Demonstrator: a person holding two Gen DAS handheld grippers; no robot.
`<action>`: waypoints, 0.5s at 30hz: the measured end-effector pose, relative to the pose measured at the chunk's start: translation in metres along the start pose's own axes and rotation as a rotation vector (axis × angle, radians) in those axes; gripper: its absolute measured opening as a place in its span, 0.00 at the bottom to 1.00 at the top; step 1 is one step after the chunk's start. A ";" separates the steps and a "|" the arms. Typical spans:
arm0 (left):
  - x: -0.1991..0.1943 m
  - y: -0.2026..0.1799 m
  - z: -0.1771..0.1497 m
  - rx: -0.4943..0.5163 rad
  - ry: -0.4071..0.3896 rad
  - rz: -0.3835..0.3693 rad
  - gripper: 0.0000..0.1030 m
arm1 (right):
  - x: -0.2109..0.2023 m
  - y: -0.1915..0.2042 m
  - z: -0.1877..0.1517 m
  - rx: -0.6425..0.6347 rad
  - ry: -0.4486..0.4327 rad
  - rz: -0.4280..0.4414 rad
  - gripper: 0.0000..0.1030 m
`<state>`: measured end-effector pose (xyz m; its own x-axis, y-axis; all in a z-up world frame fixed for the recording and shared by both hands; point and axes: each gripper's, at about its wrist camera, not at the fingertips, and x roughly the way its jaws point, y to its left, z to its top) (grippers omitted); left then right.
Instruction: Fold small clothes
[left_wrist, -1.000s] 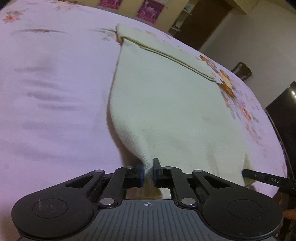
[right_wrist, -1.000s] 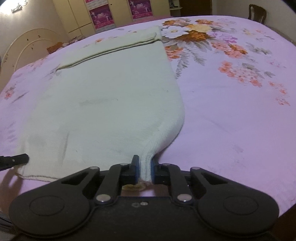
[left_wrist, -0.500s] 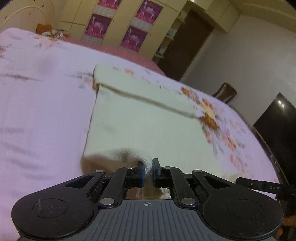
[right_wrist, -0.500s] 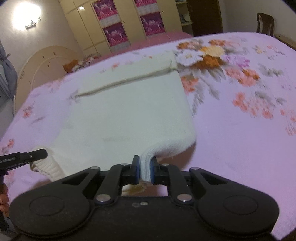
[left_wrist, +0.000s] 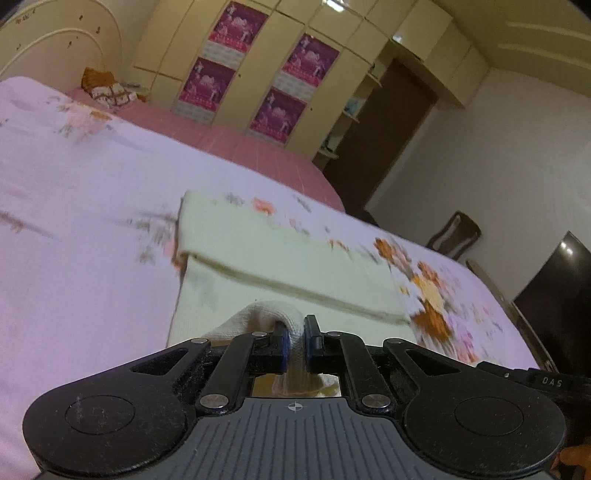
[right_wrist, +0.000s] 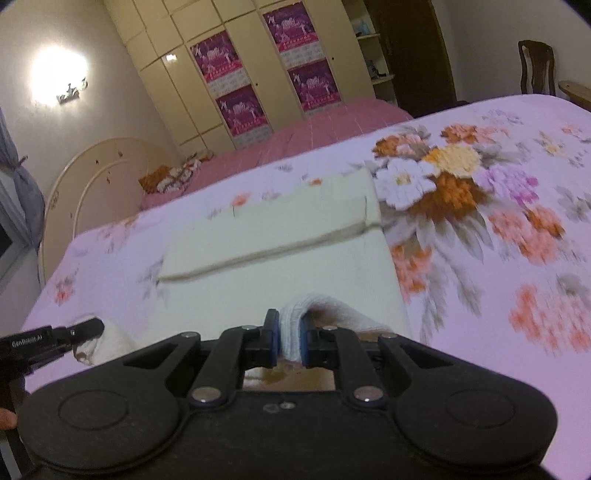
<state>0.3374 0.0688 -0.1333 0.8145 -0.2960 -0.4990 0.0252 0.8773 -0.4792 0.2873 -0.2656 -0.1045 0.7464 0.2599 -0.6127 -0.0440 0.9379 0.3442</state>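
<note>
A cream knitted garment (left_wrist: 280, 269) lies flat on the pink flowered bedspread (left_wrist: 74, 229), with a folded band across its far end. My left gripper (left_wrist: 294, 341) is shut on the garment's near left corner and holds it lifted above the cloth. My right gripper (right_wrist: 289, 341) is shut on the near right corner (right_wrist: 295, 317), also lifted. The garment also shows in the right wrist view (right_wrist: 280, 251). The left gripper's tip (right_wrist: 79, 330) shows at the left of the right wrist view, and the right gripper's tip (left_wrist: 532, 378) at the right of the left wrist view.
A second bed with a pink cover (right_wrist: 314, 129) stands behind. Cream wardrobes with purple posters (left_wrist: 258, 66) line the back wall. A wooden chair (right_wrist: 535, 70) and a dark door (left_wrist: 384, 125) are at the right. A dark screen (left_wrist: 561, 295) stands beside the bed.
Both grippers have lifted the garment's near corners and carried them forward toward the folded band. The near part of the garment now curls up off the bedspread.
</note>
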 end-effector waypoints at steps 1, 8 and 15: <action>0.007 0.002 0.003 -0.017 -0.006 0.003 0.08 | 0.006 -0.002 0.006 0.008 -0.007 0.002 0.11; 0.066 0.015 0.021 -0.073 -0.043 0.039 0.08 | 0.069 -0.017 0.045 0.055 -0.029 0.022 0.11; 0.122 0.026 0.044 -0.103 -0.062 0.058 0.08 | 0.126 -0.025 0.075 0.089 -0.032 0.040 0.10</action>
<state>0.4625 0.0718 -0.1745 0.8472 -0.2191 -0.4840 -0.0802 0.8478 -0.5242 0.4321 -0.2734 -0.1374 0.7659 0.2882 -0.5748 -0.0166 0.9025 0.4304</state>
